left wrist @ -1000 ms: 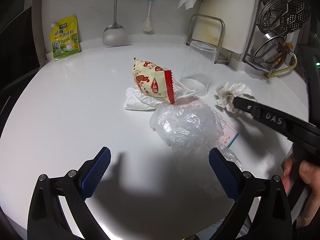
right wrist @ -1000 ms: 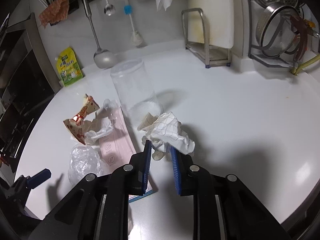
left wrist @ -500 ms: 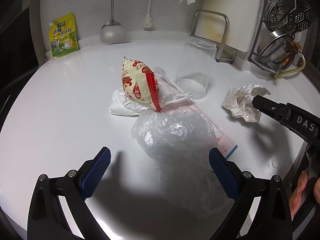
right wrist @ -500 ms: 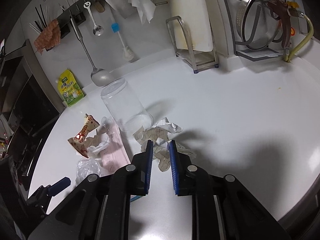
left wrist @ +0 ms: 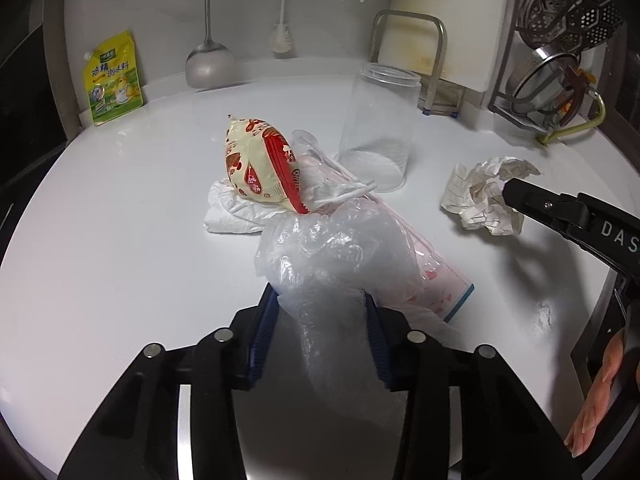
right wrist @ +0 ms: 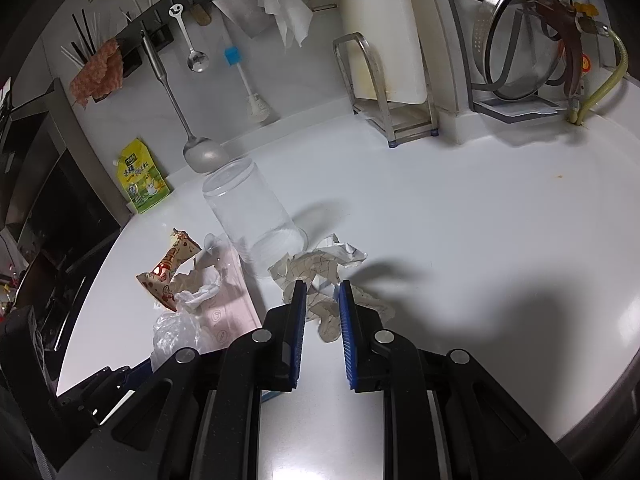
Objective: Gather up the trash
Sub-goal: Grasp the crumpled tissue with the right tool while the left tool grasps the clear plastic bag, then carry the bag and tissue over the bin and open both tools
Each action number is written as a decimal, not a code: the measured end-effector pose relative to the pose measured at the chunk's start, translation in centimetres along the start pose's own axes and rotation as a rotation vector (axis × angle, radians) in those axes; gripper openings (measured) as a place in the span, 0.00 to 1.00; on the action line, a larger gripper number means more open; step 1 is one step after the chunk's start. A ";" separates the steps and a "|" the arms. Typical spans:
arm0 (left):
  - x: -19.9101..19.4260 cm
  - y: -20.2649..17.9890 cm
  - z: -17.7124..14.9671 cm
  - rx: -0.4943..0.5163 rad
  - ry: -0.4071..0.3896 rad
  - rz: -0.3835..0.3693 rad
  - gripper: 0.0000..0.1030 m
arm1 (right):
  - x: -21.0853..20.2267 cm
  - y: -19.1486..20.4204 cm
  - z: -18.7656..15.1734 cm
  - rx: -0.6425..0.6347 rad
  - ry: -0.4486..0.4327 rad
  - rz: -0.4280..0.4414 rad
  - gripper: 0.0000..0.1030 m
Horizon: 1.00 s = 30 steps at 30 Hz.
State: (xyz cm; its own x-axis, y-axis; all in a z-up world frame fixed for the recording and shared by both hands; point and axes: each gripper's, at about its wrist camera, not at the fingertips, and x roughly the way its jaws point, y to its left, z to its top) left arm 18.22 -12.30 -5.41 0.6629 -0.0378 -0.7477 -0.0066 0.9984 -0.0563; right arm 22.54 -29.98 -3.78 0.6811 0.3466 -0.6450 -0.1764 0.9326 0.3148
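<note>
A broad white countertop fills both wrist views, backed by a pale wall hung with utensils. At its far edge stands a white cutting board in a bent-metal rack, with a round perforated steel strainer in a wire rack to the right.

Near the middle of the counter, a clear, upright plastic jar stands just beside a heap of rubbish. A flat pink paper package with a teal end lies under a crumpled clear plastic bag, and the black left gripper with blue pads is closing its jaws on the near end of that bag, the pads pressing the film from both sides.

Behind the bag, a cream-and-red snack wrapper leans on a folded white tissue.

To the right, the black right gripper with blue pads is pressed nearly together, pinching a fold of the crumpled ball of white lined paper that rests on the counter just beside the jar. Fingers of the person's hand show at the frame's edge behind that tool.

A yellow-green seasoning pouch leans against the far wall, well apart from the trash.
</note>
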 end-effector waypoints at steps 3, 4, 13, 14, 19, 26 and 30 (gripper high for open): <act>-0.5 0.2 -0.1 0.009 -0.013 -0.010 0.35 | -0.1 0.2 0.0 -0.008 -0.003 0.002 0.15; -0.8 0.3 -0.1 0.014 -0.020 -0.011 0.35 | -0.1 0.2 -0.1 -0.007 -0.005 0.004 0.15; -3.8 1.5 0.6 0.045 -0.095 -0.009 0.34 | -0.8 0.4 -0.5 -0.010 -0.027 -0.003 0.14; -4.2 1.7 0.7 0.048 -0.102 -0.010 0.34 | -1.0 0.4 -0.5 -0.012 -0.031 -0.006 0.14; -5.4 2.9 0.8 0.066 -0.130 0.007 0.34 | -1.4 -0.2 -0.6 0.008 -0.043 -0.015 0.14; -6.4 4.2 0.1 0.078 -0.140 -0.005 0.34 | -2.5 0.4 -1.3 0.009 -0.074 -0.030 0.14; -7.3 4.7 -0.4 0.088 -0.148 -0.021 0.34 | -3.9 1.4 -2.1 -0.011 -0.106 -0.058 0.13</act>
State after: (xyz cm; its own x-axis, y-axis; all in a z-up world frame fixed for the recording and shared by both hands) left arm 13.00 -7.31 -0.49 0.7653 -0.0589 -0.6410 0.0699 0.9975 -0.0081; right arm 18.18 -29.84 -2.26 0.7619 0.2794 -0.5843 -0.1414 0.9521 0.2710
